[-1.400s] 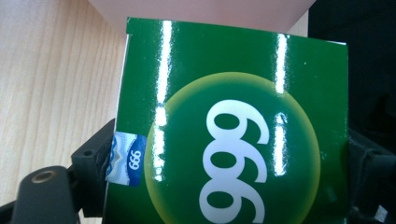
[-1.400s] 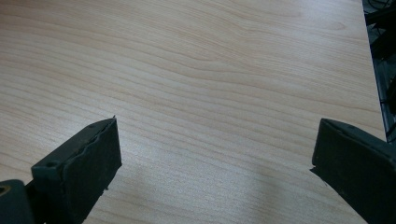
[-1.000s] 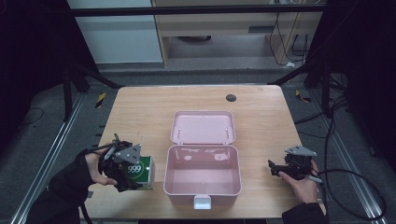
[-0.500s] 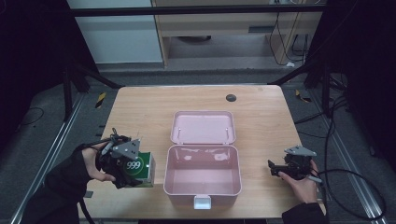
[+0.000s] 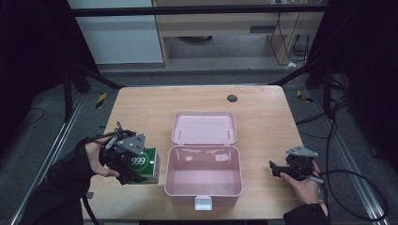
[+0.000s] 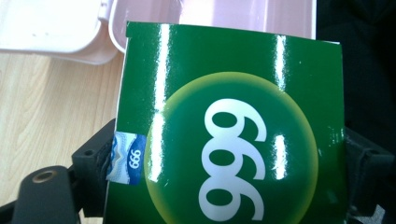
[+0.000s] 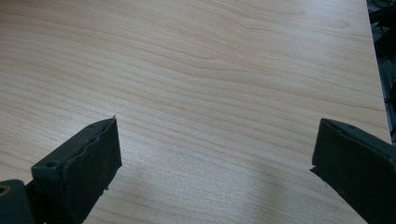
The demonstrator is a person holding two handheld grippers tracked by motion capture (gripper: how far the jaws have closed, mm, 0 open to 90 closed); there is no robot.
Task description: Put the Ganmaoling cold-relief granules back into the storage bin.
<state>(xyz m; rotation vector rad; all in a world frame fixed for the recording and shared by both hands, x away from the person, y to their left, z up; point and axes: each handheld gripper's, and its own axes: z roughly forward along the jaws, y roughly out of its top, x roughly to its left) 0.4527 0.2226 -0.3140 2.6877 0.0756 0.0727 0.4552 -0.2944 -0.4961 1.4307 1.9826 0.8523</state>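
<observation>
Lifted a little since a second ago, my left gripper keeps its jaws clamped on the glossy green cardboard box with white "999" lettering, carrying it just left of the open pink plastic case on the light wooden table. From the left gripper view the box sits between both jaws. My right gripper stays put with its jaws apart over bare wood.
</observation>
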